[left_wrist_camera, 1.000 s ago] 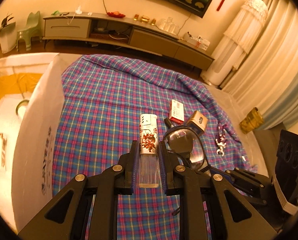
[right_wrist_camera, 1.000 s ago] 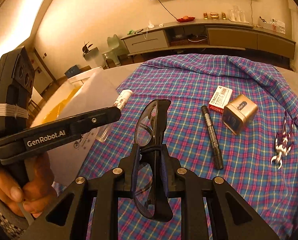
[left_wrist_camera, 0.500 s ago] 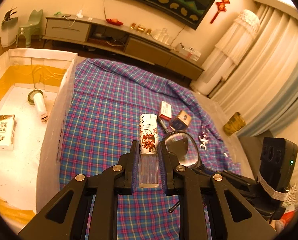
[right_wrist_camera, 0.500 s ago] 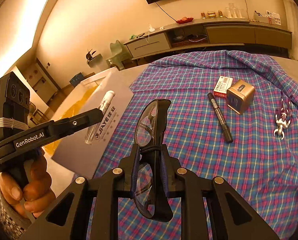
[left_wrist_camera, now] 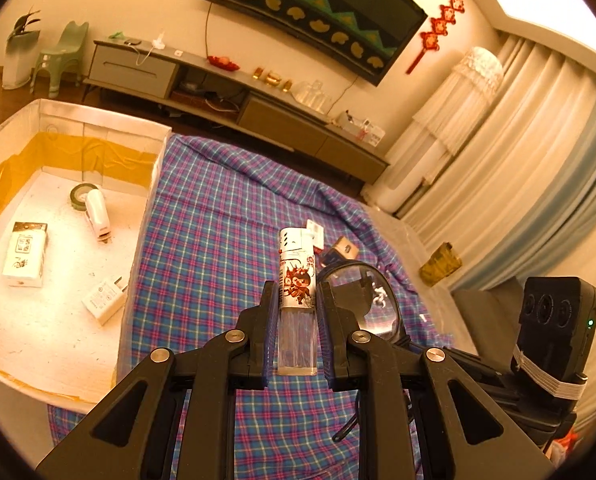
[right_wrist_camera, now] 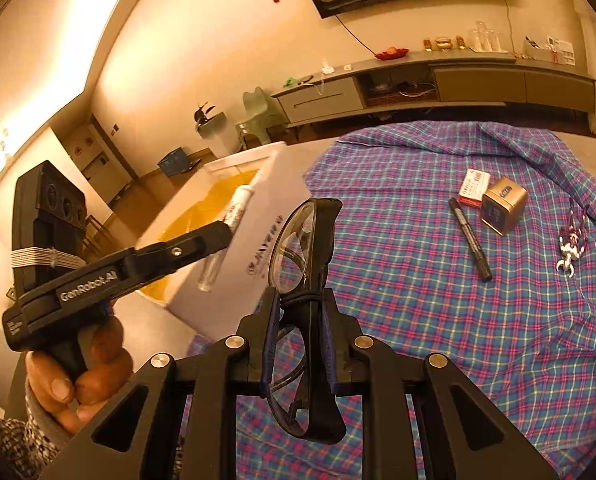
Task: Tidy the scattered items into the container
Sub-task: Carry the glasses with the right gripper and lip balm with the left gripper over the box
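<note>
The left gripper (left_wrist_camera: 296, 316) is clamped on a lighter (left_wrist_camera: 297, 280), held upright by its clear lower body, above the plaid cloth (left_wrist_camera: 218, 240) just beside the box (left_wrist_camera: 154, 184). The right gripper (right_wrist_camera: 298, 332) is clamped on a pair of glasses (right_wrist_camera: 304, 264), gripped at the folded frame with one lens rising well above the fingers; it too is over the cloth, beside the box and nearer the camera than the left tool. Inside the box lie a roll of tape (left_wrist_camera: 80, 195), a white tube (left_wrist_camera: 97, 214), a small carton (left_wrist_camera: 25, 254) and a charger plug (left_wrist_camera: 105, 299). On the cloth well away from the box are a marker (right_wrist_camera: 470, 240), a red-and-white packet (right_wrist_camera: 474, 186), a gold cube (right_wrist_camera: 503, 206) and a keychain (right_wrist_camera: 572, 246). Neither held item appears to be over the box opening yet. Risks, as judged: the lighter's smooth body could slip through the pads if tilted; an early release would drop it onto the cloth or the box wall. The glasses are held off-centre and could pivot, or a lens could strike the box rim. With both tools close together, a collision on entry is possible.
</note>
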The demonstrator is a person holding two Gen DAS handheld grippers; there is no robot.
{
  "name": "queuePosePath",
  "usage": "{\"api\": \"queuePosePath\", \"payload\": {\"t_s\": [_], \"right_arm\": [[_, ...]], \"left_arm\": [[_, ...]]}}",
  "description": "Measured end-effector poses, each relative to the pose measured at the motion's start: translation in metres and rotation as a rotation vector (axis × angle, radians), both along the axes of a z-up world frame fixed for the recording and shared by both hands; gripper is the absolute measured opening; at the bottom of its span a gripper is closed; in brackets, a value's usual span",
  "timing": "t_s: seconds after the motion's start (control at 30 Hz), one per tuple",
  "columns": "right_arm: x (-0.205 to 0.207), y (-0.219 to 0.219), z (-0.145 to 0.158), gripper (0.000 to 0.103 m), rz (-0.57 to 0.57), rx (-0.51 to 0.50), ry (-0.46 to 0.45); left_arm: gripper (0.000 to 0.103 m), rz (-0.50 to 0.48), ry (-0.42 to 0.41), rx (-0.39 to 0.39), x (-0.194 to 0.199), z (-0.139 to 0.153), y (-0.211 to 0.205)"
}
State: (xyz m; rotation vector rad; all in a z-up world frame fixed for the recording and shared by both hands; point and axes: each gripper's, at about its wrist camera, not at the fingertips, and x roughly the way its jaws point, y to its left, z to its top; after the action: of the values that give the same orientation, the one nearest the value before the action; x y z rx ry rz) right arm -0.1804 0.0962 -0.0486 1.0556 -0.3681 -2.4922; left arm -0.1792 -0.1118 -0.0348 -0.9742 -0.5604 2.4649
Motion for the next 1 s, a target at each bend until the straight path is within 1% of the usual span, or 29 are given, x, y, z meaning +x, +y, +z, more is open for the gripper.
{"api": "queuePosePath", "payload": {"t_s": [0.23, 0.5, 0.8, 1.0], "right_arm": [[0.01, -0.024, 0.022, 0.021, 0.025, 0.017, 0.04], [0.012, -0.046, 0.044, 0.021, 0.054, 0.024, 0.077], [0.002, -0.087, 0.068, 0.021, 0.133, 0.038, 0.129], [-0.007, -0.112, 0.081, 0.021, 0.178, 0.058, 0.163]], "left_arm": [[0.019, 0.012, 0.045, 0.03, 0.008, 0.014, -0.017], [0.019, 0.084, 0.092, 0.058, 0.015, 0.026, -0.052], [0.019, 0.19, 0.085, 0.1, 0.013, 0.024, -0.093], [0.019, 0.288, 0.055, 0.129, 0.013, 0.015, -0.127]]}}
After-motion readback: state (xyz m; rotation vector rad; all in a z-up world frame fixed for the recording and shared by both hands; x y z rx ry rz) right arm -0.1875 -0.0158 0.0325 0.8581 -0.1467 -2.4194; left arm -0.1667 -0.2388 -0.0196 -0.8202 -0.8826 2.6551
